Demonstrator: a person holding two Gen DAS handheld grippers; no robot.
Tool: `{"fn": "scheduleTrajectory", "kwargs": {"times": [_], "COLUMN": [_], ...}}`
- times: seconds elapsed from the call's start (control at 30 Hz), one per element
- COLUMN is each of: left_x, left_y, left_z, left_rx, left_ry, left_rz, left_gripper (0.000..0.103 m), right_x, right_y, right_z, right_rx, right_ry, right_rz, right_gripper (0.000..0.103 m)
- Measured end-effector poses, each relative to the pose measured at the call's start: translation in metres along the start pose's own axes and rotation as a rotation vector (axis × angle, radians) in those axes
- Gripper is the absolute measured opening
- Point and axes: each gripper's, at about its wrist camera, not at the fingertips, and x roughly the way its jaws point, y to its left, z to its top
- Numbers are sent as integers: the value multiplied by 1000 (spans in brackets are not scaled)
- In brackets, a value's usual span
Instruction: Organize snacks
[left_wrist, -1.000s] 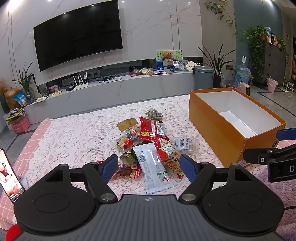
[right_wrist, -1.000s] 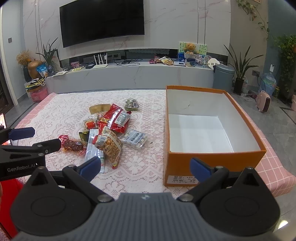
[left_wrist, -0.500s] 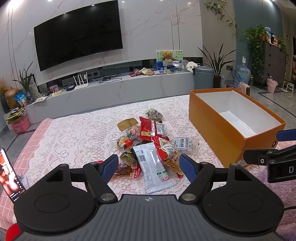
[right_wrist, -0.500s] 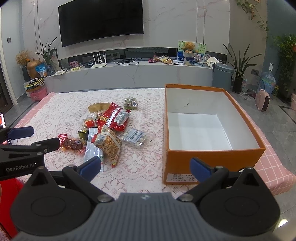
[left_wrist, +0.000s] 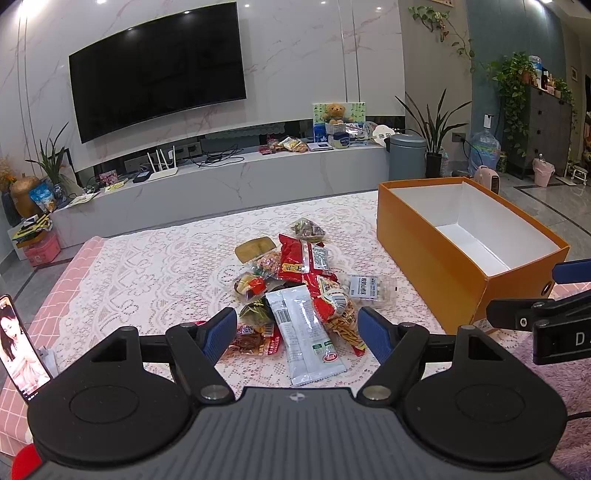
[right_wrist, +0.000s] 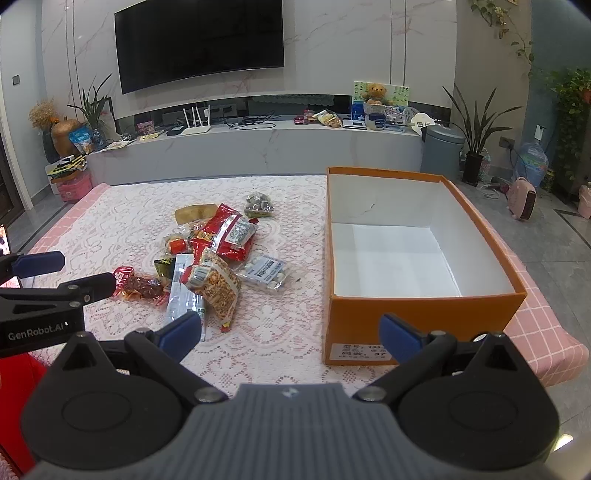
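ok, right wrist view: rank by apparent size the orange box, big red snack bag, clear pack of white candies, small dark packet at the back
1. orange box
2. big red snack bag
3. clear pack of white candies
4. small dark packet

The small dark packet lies farthest from the camera, so 3 against 4 is unsure.

Both views sharp, evenly lit indoors by ceiling spots (left_wrist: 99, 2). Spot glare on glossy TV (left_wrist: 159, 70) and marble wall (left_wrist: 314, 55). Soft, weak shadows under snacks (left_wrist: 295, 288). Strong fisheye bend at edges, dark corner vignette in right view. No motion blur.
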Motion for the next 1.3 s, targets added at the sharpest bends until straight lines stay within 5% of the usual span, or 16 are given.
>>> {"fn": "scheduleTrajectory", "kwargs": {"times": [1.3], "left_x": [2], "left_y": [0], "left_z": [-5], "left_rx": [-15], "left_ry": [17], "left_rz": [-5], "left_gripper": [88], "right_x": [7], "right_y": [2], "right_z": [-3], "right_rx": [-6], "right_ry": [36], "right_rz": [-21], "right_gripper": [100]}}
